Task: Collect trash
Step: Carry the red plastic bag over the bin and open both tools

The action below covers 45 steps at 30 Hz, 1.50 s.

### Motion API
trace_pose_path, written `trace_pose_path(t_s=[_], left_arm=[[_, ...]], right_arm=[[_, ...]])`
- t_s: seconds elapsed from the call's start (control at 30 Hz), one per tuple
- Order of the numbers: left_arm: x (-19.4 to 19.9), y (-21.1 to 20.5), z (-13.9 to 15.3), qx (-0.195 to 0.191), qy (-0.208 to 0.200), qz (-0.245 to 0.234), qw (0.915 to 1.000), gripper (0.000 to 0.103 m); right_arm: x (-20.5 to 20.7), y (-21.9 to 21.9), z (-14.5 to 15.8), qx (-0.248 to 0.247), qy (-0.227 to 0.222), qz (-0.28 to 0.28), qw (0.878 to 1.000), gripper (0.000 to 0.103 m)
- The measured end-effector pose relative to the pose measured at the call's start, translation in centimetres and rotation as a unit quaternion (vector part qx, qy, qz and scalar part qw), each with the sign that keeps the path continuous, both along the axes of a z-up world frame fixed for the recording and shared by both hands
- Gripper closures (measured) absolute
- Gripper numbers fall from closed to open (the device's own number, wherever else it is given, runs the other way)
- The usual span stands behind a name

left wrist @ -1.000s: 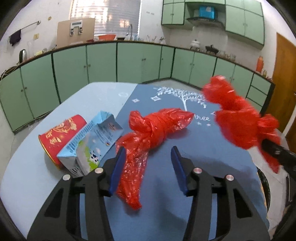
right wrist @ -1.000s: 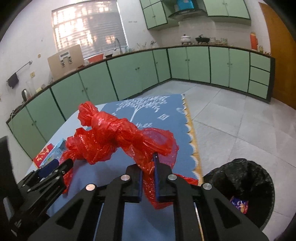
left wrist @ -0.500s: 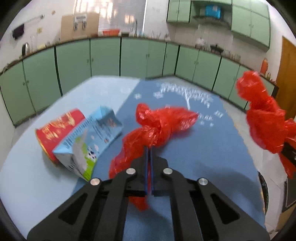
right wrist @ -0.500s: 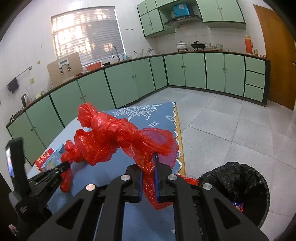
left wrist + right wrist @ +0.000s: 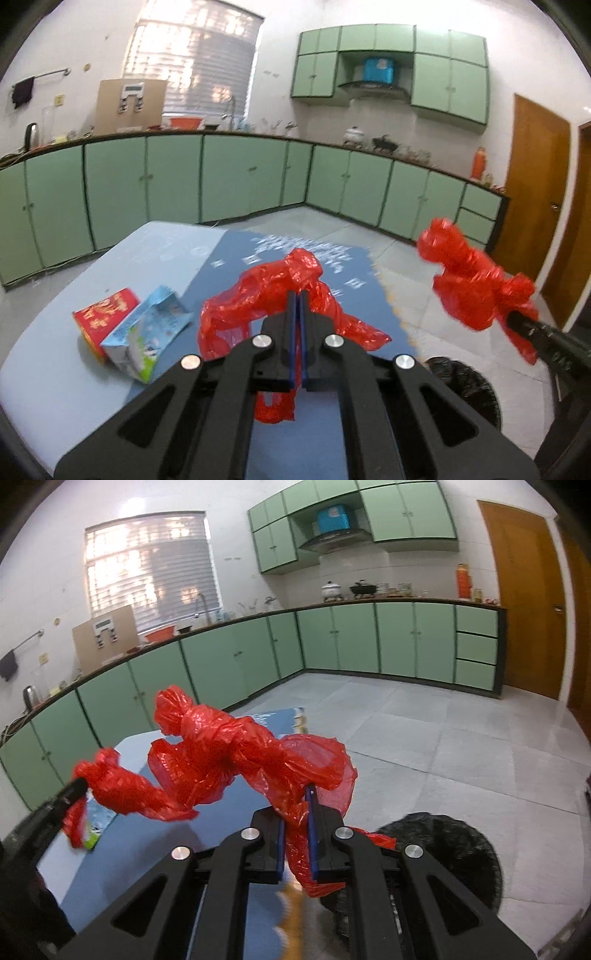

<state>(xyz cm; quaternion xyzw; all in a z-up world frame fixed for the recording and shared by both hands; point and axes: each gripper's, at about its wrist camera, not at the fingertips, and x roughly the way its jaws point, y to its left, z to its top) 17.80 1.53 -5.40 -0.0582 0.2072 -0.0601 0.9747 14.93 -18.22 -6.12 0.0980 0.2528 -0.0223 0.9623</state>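
Note:
My left gripper (image 5: 297, 295) is shut on a crumpled red plastic bag (image 5: 266, 291), which hangs above the blue mat (image 5: 354, 288). A second knotted red plastic bag (image 5: 229, 760) is pinched in my right gripper (image 5: 297, 797) and held in the air over the table's right edge. In the left wrist view that second bag (image 5: 476, 291) shows at the right, in front of the right gripper's black fingers (image 5: 524, 323). The left gripper's dark finger (image 5: 70, 792) and its bag (image 5: 122, 786) appear at the left of the right wrist view. A bin lined with a black bag (image 5: 447, 853) stands on the floor below right.
A red paper cup (image 5: 103, 314) and a blue milk carton (image 5: 147, 332) lie on their sides on the pale blue table (image 5: 55, 373), left of the mat. The bin's rim (image 5: 469, 380) shows past the table's right edge. Green cabinets (image 5: 369, 638) line the walls across a grey tiled floor.
The left gripper went from open around the red bag on the mat to shut on it, then lifted it off the table. The right gripper carried its bag up and rightward, nearer the bin.

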Motion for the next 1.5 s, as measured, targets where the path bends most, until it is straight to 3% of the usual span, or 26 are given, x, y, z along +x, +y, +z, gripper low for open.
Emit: trace_pose_path(t_s=[0.37, 0.63, 0.97, 1.1, 1.2, 1.27, 1.33, 1.5], left_arm=[[-2.2, -9.8, 1.6, -0.012, -0.030, -0.110, 0.9934, 0.103], [-2.6, -18.2, -1.4, 0.001, -0.013, -0.167, 0.9858, 0.103], [0.2, -24.9, -6.6, 0.039, 0.043, -0.190, 0.9801, 0.102], [1.2, -26.3, -8.0, 0.045, 0.062, -0.196, 0.9776, 0.098], [2.0, -26.6, -8.4, 0.051, 0.068, -0.196, 0.9768, 0.098], [2.5, -26.5, -8.7, 0.052, 0.075, -0.194, 0.9767, 0.086], [2.8, -26.2, -8.8, 0.049, 0.078, -0.189, 0.9777, 0.083], [2.7, -24.7, -7.3, 0.039, 0.062, -0.178, 0.9812, 0.083]], right_arm=[[-4.9, -8.4, -0.5, -0.006, 0.007, -0.106, 0.994, 0.093], [-6.6, -13.0, -3.3, -0.029, 0.039, -0.166, 0.985, 0.093], [-6.9, -17.6, -8.2, -0.013, 0.095, -0.200, 0.975, 0.093], [-6.4, -18.1, -9.3, -0.008, 0.104, -0.196, 0.975, 0.087], [-5.5, -18.7, -10.2, -0.001, 0.110, -0.188, 0.976, 0.074], [-5.2, -19.1, -10.7, 0.010, 0.113, -0.185, 0.976, 0.070], [-5.1, -19.7, -10.8, 0.020, 0.113, -0.184, 0.976, 0.064], [-5.5, -20.0, -9.6, 0.027, 0.097, -0.185, 0.978, 0.061]])
